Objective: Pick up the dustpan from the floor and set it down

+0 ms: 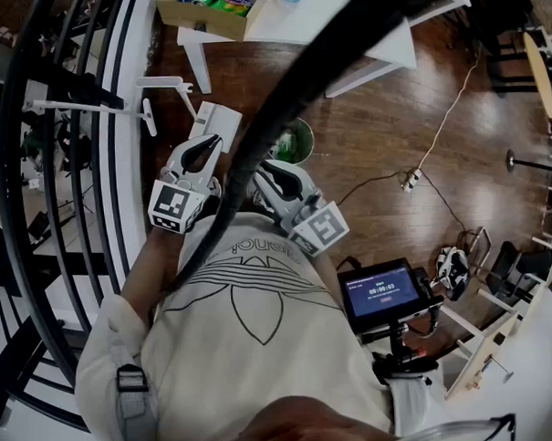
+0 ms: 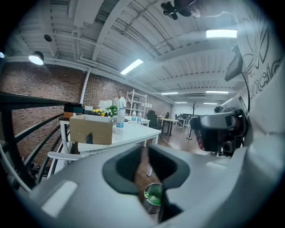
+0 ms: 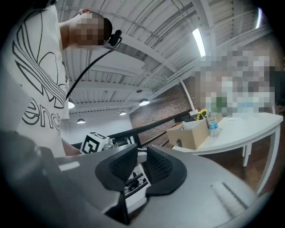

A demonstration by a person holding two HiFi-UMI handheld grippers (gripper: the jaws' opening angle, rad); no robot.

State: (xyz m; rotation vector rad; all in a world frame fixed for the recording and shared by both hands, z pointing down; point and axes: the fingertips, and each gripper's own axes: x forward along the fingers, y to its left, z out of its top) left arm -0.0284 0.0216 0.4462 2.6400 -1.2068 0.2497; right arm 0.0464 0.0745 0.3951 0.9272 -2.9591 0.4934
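I hold both grippers close to my chest, above the wooden floor. My left gripper (image 1: 212, 142) (image 2: 144, 153) is shut with nothing in it and points slightly down at a metal bin (image 1: 296, 141) (image 2: 154, 198) filled with green stuff. My right gripper (image 1: 265, 166) (image 3: 141, 156) is level and shut too, with nothing between its ribbed pads. It looks across at the left gripper's marker cube (image 3: 93, 143). A flat white thing (image 1: 215, 117) lies on the floor just ahead of the left gripper; it may be the dustpan, but I cannot tell.
A white table (image 1: 378, 51) (image 2: 133, 133) carries a cardboard box (image 1: 208, 12) (image 2: 91, 129) and a bottle. A black railing (image 1: 64, 179) runs along the left. A white cable leads to a power strip (image 1: 409, 180) on the floor. A screen device (image 1: 381, 293) hangs at my waist.
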